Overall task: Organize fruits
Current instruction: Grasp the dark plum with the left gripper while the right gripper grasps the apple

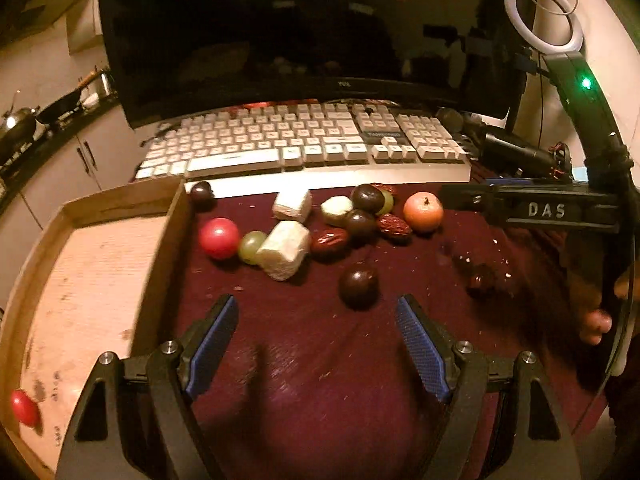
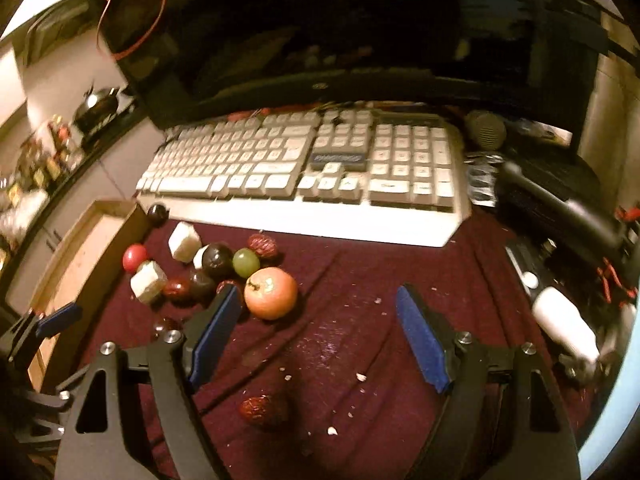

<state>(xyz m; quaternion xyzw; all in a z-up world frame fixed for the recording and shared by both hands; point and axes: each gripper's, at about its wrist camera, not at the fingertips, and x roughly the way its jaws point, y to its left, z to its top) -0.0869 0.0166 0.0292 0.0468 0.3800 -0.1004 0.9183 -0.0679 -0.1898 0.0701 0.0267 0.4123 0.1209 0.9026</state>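
Note:
Fruits lie scattered on a dark red cloth (image 1: 320,360): a red ball (image 1: 219,238), a green grape (image 1: 251,246), white chunks (image 1: 283,255), red dates (image 1: 330,241), dark plums (image 1: 359,284) and an orange apple (image 1: 423,212). My left gripper (image 1: 316,312) hovers open over the cloth, the nearest plum just beyond its fingertips. My right gripper (image 2: 318,304) is open too, empty, with the apple (image 2: 271,293) just inside its left finger tip and a date (image 2: 262,407) below it. A wooden tray (image 1: 80,280) at the left holds one red fruit (image 1: 24,408).
A white keyboard (image 1: 304,144) and a dark monitor (image 1: 312,32) stand behind the fruits. A ring light (image 1: 544,16), a microphone (image 2: 486,130) and cables crowd the right side. The right gripper's body (image 1: 544,210) and a hand (image 1: 596,320) show in the left wrist view.

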